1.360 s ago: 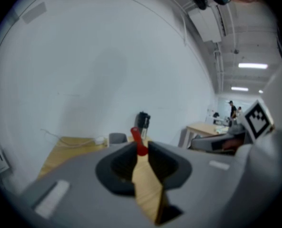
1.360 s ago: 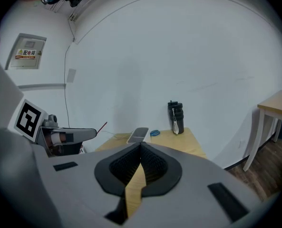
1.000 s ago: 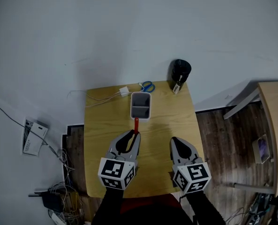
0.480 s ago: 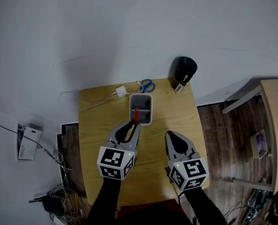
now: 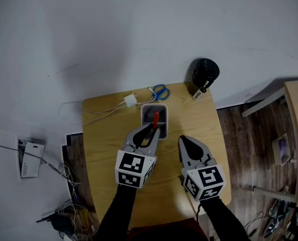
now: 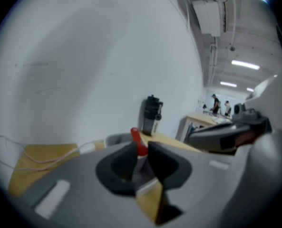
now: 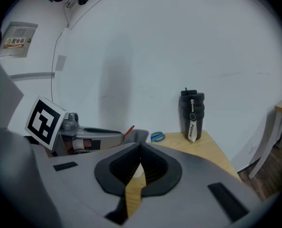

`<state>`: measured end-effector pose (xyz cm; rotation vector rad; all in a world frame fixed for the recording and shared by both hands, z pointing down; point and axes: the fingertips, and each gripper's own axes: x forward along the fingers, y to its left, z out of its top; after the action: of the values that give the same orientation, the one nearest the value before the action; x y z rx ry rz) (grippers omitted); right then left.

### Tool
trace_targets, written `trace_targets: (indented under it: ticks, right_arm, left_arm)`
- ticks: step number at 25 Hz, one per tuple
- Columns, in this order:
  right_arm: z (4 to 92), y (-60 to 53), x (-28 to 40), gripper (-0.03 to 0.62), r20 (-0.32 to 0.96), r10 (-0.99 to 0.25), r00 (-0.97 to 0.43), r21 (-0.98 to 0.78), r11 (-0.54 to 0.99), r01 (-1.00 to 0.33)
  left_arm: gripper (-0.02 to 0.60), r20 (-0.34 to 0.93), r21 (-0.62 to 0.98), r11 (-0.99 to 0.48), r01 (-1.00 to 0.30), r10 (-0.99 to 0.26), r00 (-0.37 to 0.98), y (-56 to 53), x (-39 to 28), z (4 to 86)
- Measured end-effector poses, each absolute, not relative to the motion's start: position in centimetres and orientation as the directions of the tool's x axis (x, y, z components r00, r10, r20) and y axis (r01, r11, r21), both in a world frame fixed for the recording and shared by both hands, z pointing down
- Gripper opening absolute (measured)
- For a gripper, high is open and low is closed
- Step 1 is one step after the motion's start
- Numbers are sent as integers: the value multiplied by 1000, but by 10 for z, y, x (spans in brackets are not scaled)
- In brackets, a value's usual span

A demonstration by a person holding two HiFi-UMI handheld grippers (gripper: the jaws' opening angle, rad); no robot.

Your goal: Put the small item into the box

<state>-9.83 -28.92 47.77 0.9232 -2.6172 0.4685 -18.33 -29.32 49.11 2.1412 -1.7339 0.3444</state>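
We see a wooden table (image 5: 103, 134) w/ blue-handled scissors (image 5: 159, 91) at its far edge and a white adapter (image 5: 130, 101) just beside them, its cable (image 5: 96, 109) trailing toward the table's left side. A black bottle (image 5: 205, 73) w/ a tag stands upright at the far right corner. Wood floor (image 5: 244, 139) on the right w/ a 2nd table (image 5: 297, 119); tangled cables (image 5: 63, 220) bottom left.

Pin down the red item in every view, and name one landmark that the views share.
Head view: red item, centre, overlapping the grey box, in the left gripper.
Left gripper view: centre, sticking up between the shut jaws.
Right gripper view: thin red tip, left of centre.
Shared landmark: black bottle.
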Motion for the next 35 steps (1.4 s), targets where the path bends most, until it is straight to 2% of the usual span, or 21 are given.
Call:
trace_targets:
  ticks: [15, 35]
  right_arm:
    - [501, -308, -114, 8, 438, -516, -736, -192, 746, -638]
    - [509, -313, -109, 8, 457, -517, -724, -194, 736, -648]
  left_arm:
    - [71, 493, 58, -181, -982, -850, 186, -319, -189, 517]
    - [92, 523, -7, -186, -983, -838, 155, -328, -188, 519]
